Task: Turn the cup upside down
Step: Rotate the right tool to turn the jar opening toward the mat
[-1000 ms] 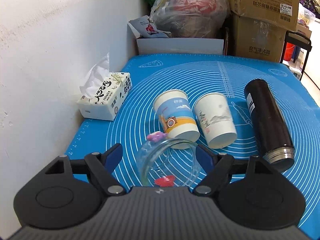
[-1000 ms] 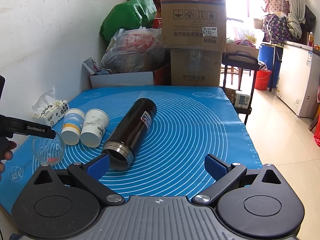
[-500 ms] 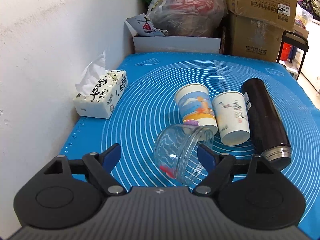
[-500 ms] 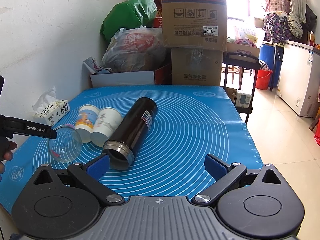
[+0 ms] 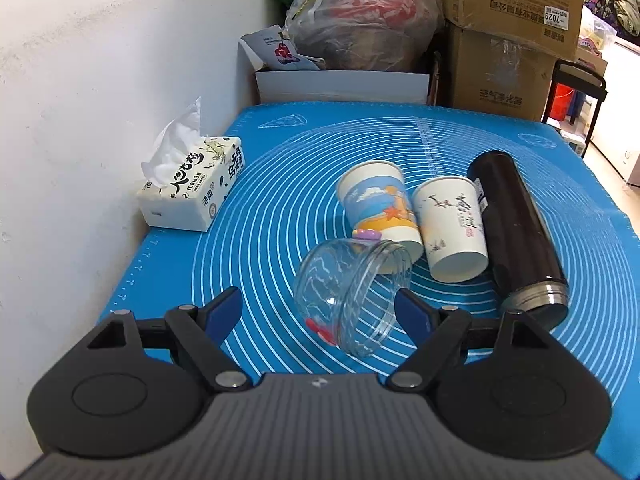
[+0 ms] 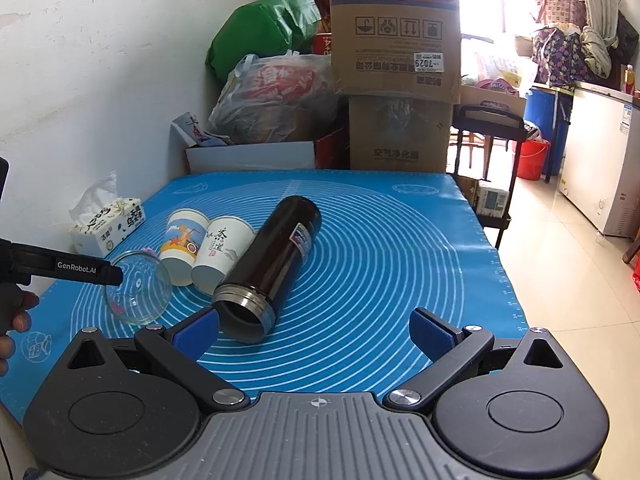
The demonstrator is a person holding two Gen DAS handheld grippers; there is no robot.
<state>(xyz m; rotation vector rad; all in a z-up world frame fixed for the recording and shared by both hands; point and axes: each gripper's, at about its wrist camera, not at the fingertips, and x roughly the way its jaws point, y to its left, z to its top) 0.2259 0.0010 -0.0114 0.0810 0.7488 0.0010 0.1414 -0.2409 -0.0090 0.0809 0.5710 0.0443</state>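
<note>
A clear glass cup [image 5: 348,296] with small red and purple decorations lies tilted on its side on the blue mat [image 5: 280,184], mouth to the right. My left gripper [image 5: 318,312] is open, its blue pads either side of the cup and not gripping it. The cup also shows in the right wrist view [image 6: 138,286], beside the left gripper's finger [image 6: 80,270]. My right gripper [image 6: 314,332] is open and empty above the mat's near edge.
Two paper cups [image 5: 380,208] [image 5: 452,232] and a black thermos [image 5: 516,236] lie on their sides just right of the glass cup. A tissue box [image 5: 192,188] sits by the white wall at left. Cardboard boxes [image 5: 504,32] and bags stand behind the mat.
The glass cup has tipped from facing me to lying on its side and has shifted toward the paper cups. My left gripper stays open. The right gripper has not moved.
</note>
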